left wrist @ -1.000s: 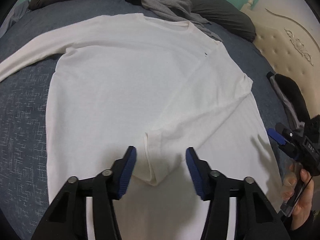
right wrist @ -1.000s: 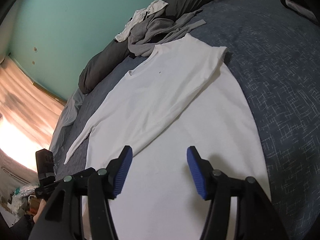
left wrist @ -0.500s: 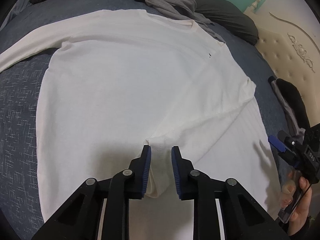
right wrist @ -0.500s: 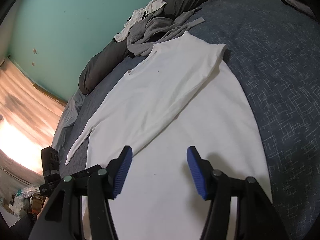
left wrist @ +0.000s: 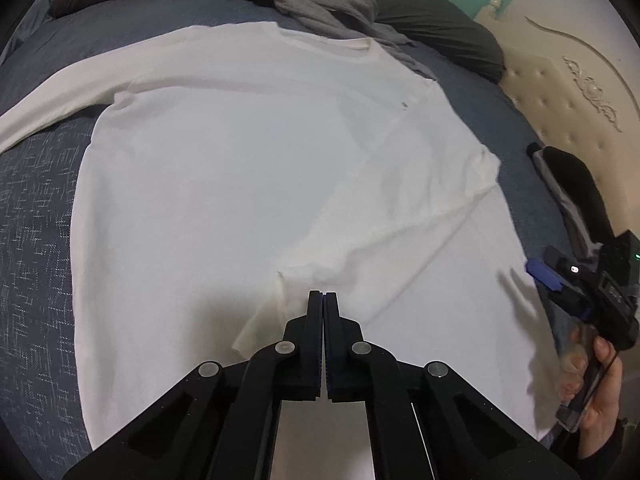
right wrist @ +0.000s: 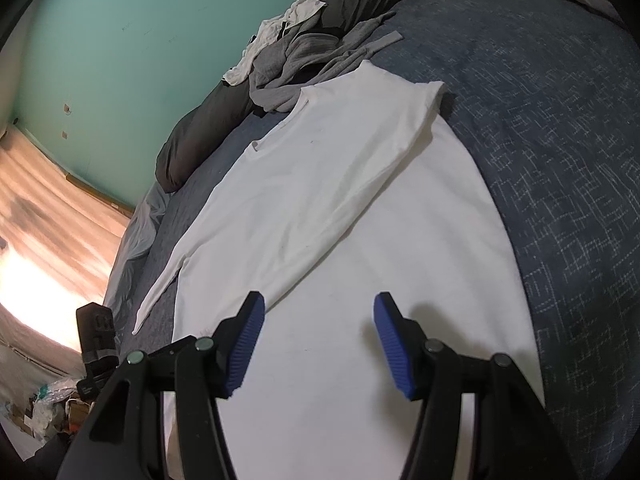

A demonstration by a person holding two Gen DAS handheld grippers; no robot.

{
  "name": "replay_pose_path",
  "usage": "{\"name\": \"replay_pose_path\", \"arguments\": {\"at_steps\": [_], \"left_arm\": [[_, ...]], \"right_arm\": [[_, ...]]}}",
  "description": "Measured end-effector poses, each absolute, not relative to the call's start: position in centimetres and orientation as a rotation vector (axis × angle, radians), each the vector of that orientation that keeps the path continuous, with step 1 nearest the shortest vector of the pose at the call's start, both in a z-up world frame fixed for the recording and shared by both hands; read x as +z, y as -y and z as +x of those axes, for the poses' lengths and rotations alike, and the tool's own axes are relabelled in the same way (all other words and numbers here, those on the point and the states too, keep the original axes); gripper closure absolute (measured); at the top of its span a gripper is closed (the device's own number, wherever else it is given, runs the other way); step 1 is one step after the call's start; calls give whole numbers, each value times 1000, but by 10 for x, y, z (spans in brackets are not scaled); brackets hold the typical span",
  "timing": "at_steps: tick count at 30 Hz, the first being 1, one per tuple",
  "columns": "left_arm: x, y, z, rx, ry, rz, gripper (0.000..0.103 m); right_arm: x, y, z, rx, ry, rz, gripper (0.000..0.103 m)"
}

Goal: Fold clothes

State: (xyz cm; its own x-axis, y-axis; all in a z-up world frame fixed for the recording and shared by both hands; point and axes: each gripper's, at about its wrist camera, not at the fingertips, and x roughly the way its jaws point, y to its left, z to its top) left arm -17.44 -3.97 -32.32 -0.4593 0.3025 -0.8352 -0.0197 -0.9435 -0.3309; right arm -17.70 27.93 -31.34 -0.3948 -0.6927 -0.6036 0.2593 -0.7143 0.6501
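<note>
Left gripper (left wrist: pixel 322 300) now closed on sleeve cuff (left wrist: pixel 280 300), right gripper (right wrist: pixel 319 344) open

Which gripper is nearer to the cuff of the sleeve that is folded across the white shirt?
Left. The left gripper is shut at the sleeve cuff. The right gripper hangs open over the shirt's lower body, away from it.

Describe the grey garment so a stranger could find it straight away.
Start at the dark blue bed and follow the spread white long-sleeved shirt to its collar. Just beyond lies the grey garment, crumpled against the dark pillows: the only grey thing, heaped rather than flat.
</note>
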Motion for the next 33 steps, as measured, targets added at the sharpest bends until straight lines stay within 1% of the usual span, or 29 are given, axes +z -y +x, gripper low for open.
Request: {"name": "replay_pose_path", "arguments": {"at_steps": [5, 7, 9, 10, 17, 19, 20, 21, 27, 33], "left_arm": [[-321, 46, -172, 2548, 364, -1530, 103], [-326, 50, -180, 2542, 394, -1567, 101], [-330, 51, -185, 2543, 392, -1594, 85], [-332, 51, -187, 2545, 387, -1606, 84], [-339, 50, -187, 2528, 386, -1597, 85], [-338, 49, -185, 2529, 369, -1581, 91], [-336, 48, -185, 2530, 355, -1575, 98], [-334, 47, -185, 2532, 338, -1569, 100], [-323, 42, -183, 2513, 309, -1535, 101], [-315, 17, -165, 2417, 250, -1511, 101]], "right_arm": [[-314, -279, -177, -2127, 625, 1234, 45], [-314, -279, -177, -2127, 627, 1233, 45], [-315, -280, -177, -2127, 630, 1233, 45], [-315, -280, -178, -2126, 633, 1234, 45], [-315, -282, -179, -2124, 644, 1236, 45], [-315, -283, -179, -2123, 647, 1239, 45], [-316, -283, -179, -2123, 649, 1241, 45], [-316, -283, -180, -2122, 651, 1243, 45], [-319, -283, -180, -2112, 661, 1254, 45], [-319, -286, -180, -2114, 670, 1254, 45]]}}
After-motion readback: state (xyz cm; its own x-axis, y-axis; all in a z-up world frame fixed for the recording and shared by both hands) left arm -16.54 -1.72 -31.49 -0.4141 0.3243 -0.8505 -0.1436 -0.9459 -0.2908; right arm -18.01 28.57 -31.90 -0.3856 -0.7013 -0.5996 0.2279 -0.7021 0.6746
